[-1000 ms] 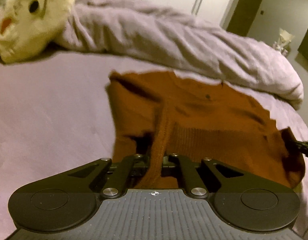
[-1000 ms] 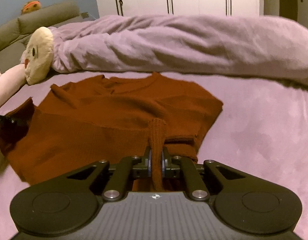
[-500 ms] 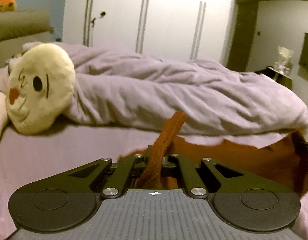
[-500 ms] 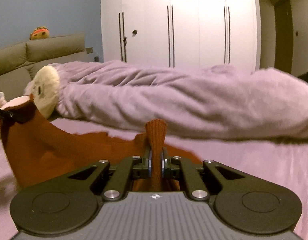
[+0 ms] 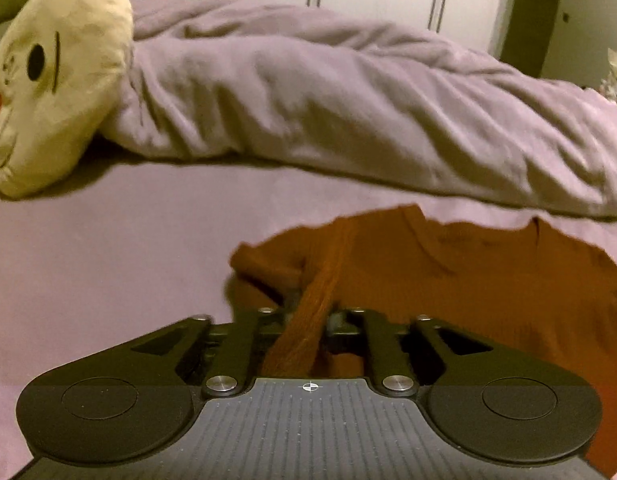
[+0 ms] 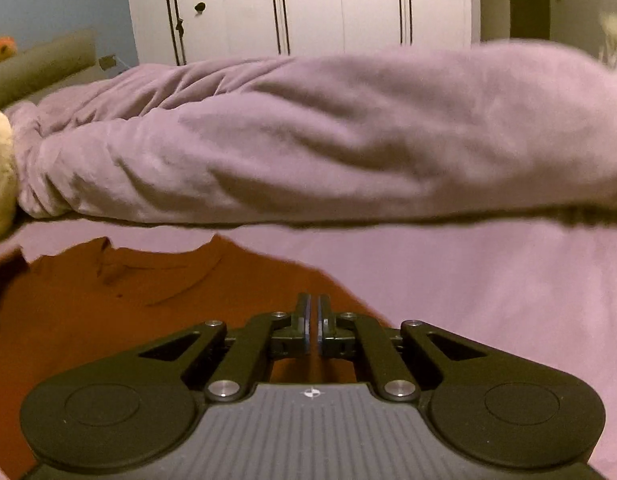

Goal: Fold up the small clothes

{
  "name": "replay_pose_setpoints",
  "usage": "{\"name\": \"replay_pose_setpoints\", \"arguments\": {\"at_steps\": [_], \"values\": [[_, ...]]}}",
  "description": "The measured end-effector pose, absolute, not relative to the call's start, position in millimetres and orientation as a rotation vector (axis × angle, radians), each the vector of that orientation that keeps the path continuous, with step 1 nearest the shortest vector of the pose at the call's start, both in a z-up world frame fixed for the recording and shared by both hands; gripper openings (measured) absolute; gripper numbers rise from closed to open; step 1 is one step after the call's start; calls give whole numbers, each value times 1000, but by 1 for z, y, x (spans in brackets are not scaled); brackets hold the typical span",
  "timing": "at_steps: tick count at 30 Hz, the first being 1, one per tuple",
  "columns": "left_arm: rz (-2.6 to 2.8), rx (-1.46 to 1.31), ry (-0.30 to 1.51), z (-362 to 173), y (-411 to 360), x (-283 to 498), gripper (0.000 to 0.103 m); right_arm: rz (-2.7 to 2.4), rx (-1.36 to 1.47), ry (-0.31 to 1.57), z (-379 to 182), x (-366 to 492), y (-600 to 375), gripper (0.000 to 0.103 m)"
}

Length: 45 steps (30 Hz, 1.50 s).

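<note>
The left gripper has just been opening, with the rust-orange sweater's ribbed hem lying loose between its jaws. The right gripper is clenched on nothing above the sweater on the lilac bed sheet.

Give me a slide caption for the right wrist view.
Right gripper shut and empty above the rust-orange sweater lying on the pink bed.

The right tool, jaws pressed together and empty, hovers over the near right edge of a rust-orange sweater lying flat on a lilac bed. A rumpled duvet lies beyond.
</note>
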<state>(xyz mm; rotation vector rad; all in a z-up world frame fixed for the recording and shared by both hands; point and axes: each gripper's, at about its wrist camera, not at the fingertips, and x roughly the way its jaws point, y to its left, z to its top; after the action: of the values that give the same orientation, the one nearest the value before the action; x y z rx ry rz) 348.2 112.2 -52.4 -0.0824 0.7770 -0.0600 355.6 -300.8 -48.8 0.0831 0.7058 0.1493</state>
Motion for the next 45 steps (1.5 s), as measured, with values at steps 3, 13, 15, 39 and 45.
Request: {"name": "replay_pose_setpoints", "arguments": {"at_steps": [3,13,15,39,45], "values": [[-81,-114,776,-56,119,351,40,200,117,722,-53,355,-307,20],[-180,-117,829,-62,111,364,73,216,17,797,-67,380,-286,36],[-157,-113,864,-68,110,371,53,221,32,813,-70,383,-285,35],[64,28,577,9,87,396,6,70,-187,481,-8,383,-254,5],[156,128,679,-43,70,415,21,21,-262,528,-43,407,-246,5]]}}
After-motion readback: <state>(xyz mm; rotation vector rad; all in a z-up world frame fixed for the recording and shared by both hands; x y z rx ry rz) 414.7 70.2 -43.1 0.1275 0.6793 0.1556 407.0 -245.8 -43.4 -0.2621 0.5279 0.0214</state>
